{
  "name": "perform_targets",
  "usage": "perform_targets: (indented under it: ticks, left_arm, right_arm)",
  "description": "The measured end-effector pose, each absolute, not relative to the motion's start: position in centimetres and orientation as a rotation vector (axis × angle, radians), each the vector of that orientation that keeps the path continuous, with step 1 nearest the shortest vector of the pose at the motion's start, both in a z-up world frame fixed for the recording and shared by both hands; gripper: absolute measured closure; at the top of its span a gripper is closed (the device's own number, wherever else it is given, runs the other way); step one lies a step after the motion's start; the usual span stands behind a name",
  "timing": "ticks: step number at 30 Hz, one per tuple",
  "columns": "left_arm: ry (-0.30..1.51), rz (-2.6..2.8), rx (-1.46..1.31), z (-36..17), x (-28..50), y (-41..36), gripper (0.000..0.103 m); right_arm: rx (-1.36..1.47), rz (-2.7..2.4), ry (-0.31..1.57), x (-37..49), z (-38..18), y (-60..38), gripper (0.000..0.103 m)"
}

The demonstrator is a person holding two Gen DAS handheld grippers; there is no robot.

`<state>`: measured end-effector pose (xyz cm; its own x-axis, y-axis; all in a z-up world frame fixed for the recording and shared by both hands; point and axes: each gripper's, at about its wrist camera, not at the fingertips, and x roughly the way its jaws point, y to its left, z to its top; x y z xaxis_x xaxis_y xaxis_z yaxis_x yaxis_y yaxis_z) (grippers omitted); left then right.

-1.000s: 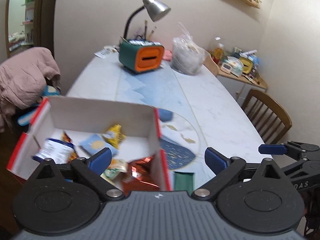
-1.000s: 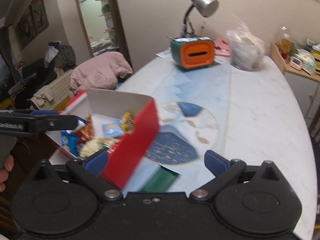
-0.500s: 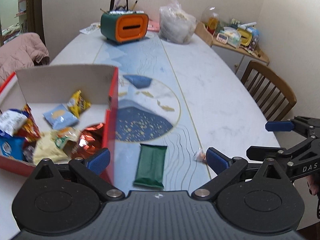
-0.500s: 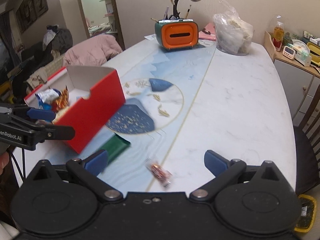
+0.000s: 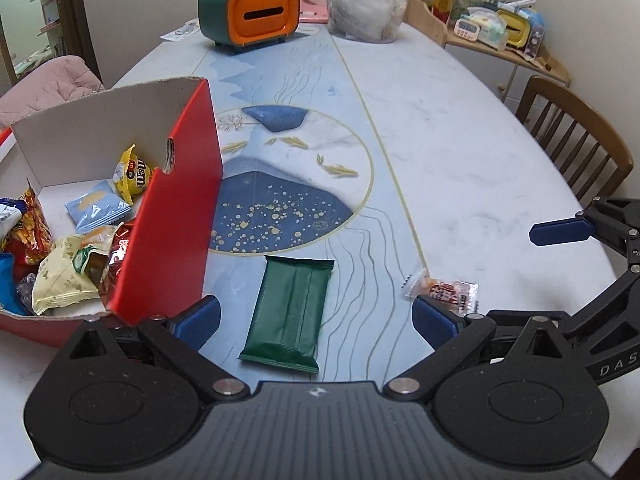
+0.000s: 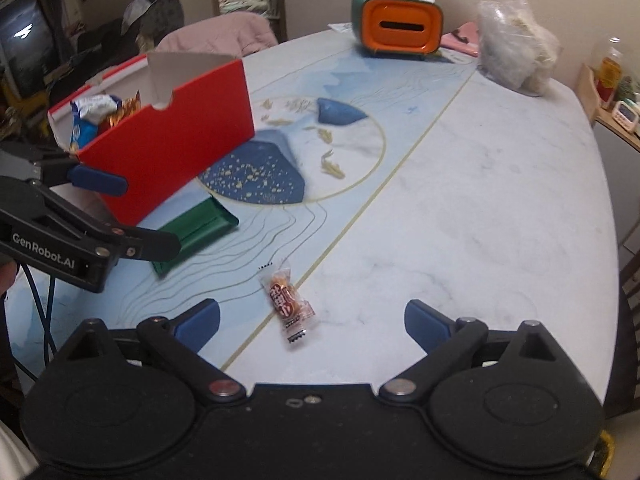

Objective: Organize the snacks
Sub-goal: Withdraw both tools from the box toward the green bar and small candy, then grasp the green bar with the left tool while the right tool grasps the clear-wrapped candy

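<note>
A red cardboard box with several snack packets inside stands at the left of the table; it also shows in the right wrist view. A dark green snack packet lies flat on the table right of the box, between the open fingers of my left gripper. A small clear-wrapped candy lies near the table's front, between the open fingers of my right gripper; it also shows in the left wrist view. Both grippers are empty and held above the table.
An orange and green desk organizer and a clear plastic bag stand at the table's far end. A wooden chair is at the right. A pink jacket lies on a seat behind the box.
Both grippers have pulled back from the box and tilted down. The green packet and the small candy have come into full view in front of them.
</note>
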<state>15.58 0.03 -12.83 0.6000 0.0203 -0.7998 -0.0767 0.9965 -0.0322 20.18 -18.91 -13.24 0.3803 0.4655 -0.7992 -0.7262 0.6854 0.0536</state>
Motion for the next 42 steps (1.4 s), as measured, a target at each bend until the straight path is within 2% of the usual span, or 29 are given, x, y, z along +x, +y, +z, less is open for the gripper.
perform_targets:
  ticks: [6, 10, 14, 17, 22, 25, 31, 36, 42]
  left_arm:
    - [0.972, 0.085, -0.060, -14.2, 16.5, -0.6, 0.001]
    - [0.976, 0.090, -0.036, -14.6, 16.5, -1.7, 0.001]
    - [0.988, 0.119, -0.042, -15.4, 16.6, -1.9, 0.002]
    - [0.992, 0.141, -0.069, -15.7, 16.7, -1.3, 0.008]
    - [1.016, 0.163, -0.125, -16.5, 16.9, -0.2, 0.009]
    - [1.036, 0.174, -0.168, -17.0, 17.1, 0.5, 0.015]
    - [1.032, 0.200, -0.193, -16.8, 17.3, 1.1, 0.026]
    - [1.032, 0.182, -0.156, -16.4, 17.4, 0.1, 0.055]
    - [1.058, 0.137, -0.148, -16.3, 17.5, -1.3, 0.058]
  right_arm:
    - [-0.371, 0.824, 0.913, 21.0, -14.5, -17.8, 0.006]
    - [-0.407, 0.857, 0.926, 21.3, -15.4, -17.2, 0.013]
    - [-0.443, 0.895, 0.927, 21.3, -15.8, -16.9, 0.015]
    - [-0.459, 0.930, 0.939, 21.5, -16.1, -16.7, 0.021]
    - [-0.478, 0.977, 0.940, 21.8, -16.5, -16.3, 0.030]
    - [-0.488, 0.997, 0.940, 22.1, -16.7, -15.8, 0.041]
    - [-0.507, 1.002, 0.925, 22.4, -16.8, -15.1, 0.053]
    - [-0.560, 1.011, 0.895, 21.8, -16.8, -14.9, 0.067]
    - [-0.557, 1.013, 0.890, 21.5, -16.8, -15.2, 0.072]
